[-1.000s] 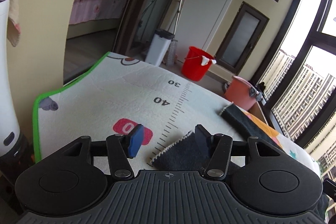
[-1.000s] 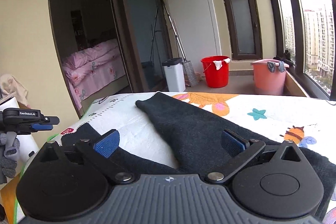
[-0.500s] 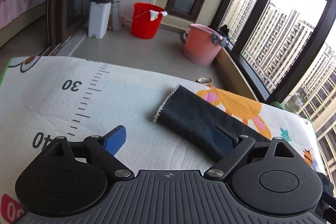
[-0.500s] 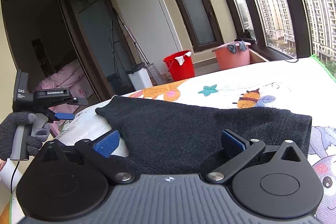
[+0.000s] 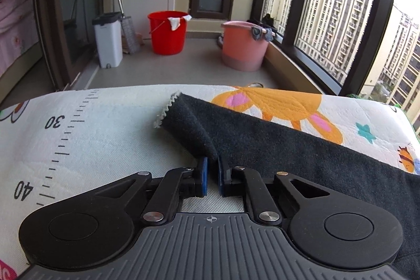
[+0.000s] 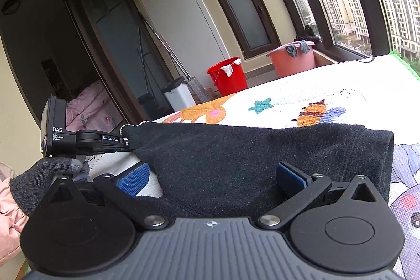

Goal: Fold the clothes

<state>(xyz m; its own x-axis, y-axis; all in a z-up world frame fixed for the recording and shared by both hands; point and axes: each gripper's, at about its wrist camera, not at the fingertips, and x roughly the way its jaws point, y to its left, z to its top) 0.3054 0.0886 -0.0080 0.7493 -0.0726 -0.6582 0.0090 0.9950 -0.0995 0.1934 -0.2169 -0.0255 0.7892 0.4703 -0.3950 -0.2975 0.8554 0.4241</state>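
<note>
My left claw [image 5: 211, 175] has just been closing and now sits clenched, its blue pads nipping a fold of the dark garment [image 5: 262, 148] near the white-stitched end that lies on the printed mat [image 5: 105, 138], beside the ruler marks. From my left camera the cloth runs away to the mat's right edge, across the orange cartoon print; my right claw does not appear there at all. My right camera gives the other side: my right claw [image 6: 212, 179] is released, jaws wide, blue pads [image 6: 134, 179] resting either side of a broad spread of the same garment [image 6: 262, 156], pressing on nothing that I can see. Only this view shows my gloved left hand [image 6: 44, 175] with a pink sleeve [image 6: 8, 214], and the left claw [image 6: 128, 143] from the side, touching the garment's stitched corner toward the mat's left edge. Both views share the red bucket [image 5: 167, 32] and pink tub [image 5: 245, 45] on the floor beyond the mat's far edge.
</note>
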